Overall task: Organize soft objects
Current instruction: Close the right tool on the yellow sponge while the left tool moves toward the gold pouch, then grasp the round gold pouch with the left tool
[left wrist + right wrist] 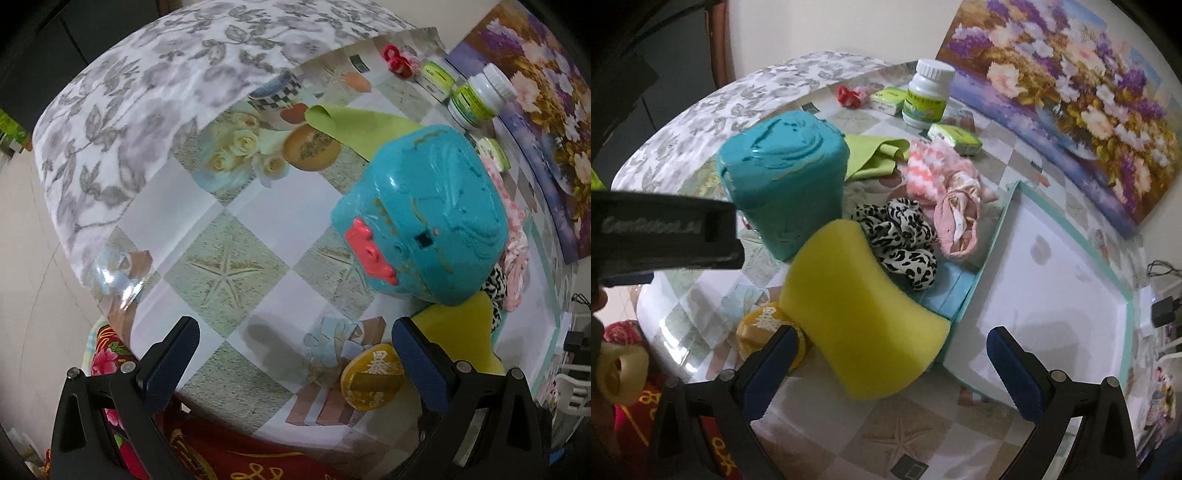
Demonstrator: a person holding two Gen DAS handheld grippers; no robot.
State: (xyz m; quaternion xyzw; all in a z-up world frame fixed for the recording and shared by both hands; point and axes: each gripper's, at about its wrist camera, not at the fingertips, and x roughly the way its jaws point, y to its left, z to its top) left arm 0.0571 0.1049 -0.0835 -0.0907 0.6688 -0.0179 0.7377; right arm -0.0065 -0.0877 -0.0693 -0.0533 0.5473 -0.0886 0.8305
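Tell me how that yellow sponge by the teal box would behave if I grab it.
The yellow sponge looks like porous foam, so it probably squashes between the fingers and springs back. It is likely very light for its bulk. One end seems to rest on the edge of the shallow box lid, so a push may well slide it off.

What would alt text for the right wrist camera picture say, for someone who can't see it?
A thick yellow foam sponge lies on a patterned table ahead of the open, empty right gripper, its far end resting on a shallow white tray with a teal rim. Behind it sit a black-and-white leopard-print scrunchie, pink knitted fabric and a teal plastic box.
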